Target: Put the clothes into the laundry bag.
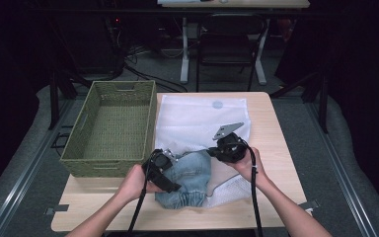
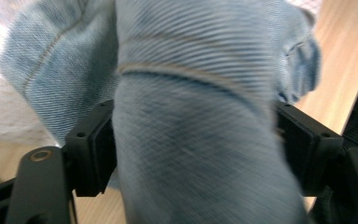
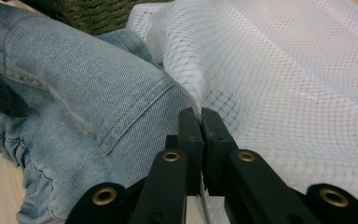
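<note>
Denim garment at tabletop near edge, partly inside mesh laundry bag. Left tool clamped on denim; right tool pinched on bag rim. Insertion incomplete, judged roughly half remaining.

A light wooden table stands on grey carpet in a dim room. Beyond it, a black chair faces a white-legged desk.
</note>
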The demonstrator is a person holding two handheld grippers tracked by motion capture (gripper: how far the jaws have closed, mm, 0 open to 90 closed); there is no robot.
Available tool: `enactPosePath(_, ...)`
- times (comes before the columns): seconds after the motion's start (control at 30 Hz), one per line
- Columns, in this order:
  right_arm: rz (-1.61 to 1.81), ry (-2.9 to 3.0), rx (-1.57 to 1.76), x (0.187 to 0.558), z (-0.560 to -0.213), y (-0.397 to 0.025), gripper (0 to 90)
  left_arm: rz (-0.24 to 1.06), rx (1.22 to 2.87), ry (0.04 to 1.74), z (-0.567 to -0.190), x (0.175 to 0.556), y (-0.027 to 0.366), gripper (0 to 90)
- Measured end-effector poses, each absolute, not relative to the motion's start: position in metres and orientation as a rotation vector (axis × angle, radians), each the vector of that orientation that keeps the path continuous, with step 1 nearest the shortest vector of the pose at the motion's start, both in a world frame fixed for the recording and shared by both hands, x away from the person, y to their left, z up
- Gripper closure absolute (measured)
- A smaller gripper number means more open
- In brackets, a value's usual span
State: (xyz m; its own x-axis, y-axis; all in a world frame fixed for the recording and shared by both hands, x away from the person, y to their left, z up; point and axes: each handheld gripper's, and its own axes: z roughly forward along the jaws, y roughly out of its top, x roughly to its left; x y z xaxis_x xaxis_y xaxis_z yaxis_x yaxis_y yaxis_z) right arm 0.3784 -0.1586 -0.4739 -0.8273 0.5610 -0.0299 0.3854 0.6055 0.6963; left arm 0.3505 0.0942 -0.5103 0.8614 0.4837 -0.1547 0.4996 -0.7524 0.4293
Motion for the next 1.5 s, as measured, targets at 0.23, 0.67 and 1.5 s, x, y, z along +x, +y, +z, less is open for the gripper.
enactPosePath(0.23,1.026,2.6,0.772,0.378,-0.476,-0.157,88.2,-0.083,2.484,0.687,-0.524,0.345,0.091,59.9)
enactPosePath(0.67,1.106,2.546,0.749,0.37,-0.457,-0.154,88.2,-0.01,2.346,0.831,-0.494,0.349,0.094,73.0)
enactPosePath(1.5,1.106,2.581,0.781,0.375,-0.467,-0.159,88.2,0.112,2.381,0.768,-0.492,0.346,0.095,20.9)
